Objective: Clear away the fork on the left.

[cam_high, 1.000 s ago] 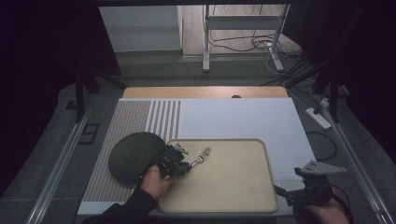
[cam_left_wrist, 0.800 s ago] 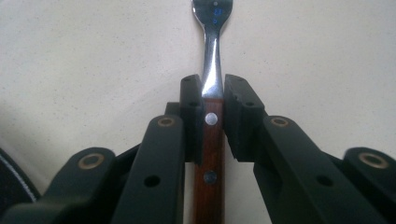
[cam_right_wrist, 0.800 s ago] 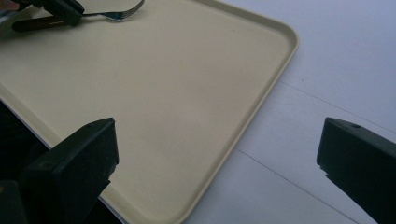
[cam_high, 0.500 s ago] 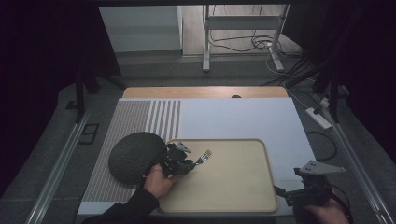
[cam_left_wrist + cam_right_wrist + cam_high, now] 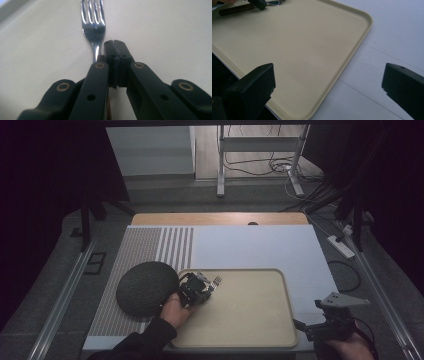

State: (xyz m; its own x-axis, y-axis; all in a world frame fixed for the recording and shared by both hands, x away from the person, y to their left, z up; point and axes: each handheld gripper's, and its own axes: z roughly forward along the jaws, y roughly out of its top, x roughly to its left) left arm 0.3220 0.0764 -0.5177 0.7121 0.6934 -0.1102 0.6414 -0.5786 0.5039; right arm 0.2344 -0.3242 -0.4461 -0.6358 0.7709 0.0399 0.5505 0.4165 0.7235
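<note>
Setting a silver metal fork with dark handle down near the left far corner of the beige plastic tray. Left gripper jaws pressed together, seemingly pinching the fork's neck; right gripper jaws spread, idle beside the tray's near right corner. Next, probably: parting the left jaws, lifting clear without dragging the fork.

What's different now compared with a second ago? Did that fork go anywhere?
Barely. The left claw, shut on the silver metal fork, nudged it slightly rightward over the beige plastic tray. The right claw stayed open at the tray's corner; the round dark grey mat stayed put.

text: none legible | labels: none | brands: none | numbers: 0 | signs: none
</note>
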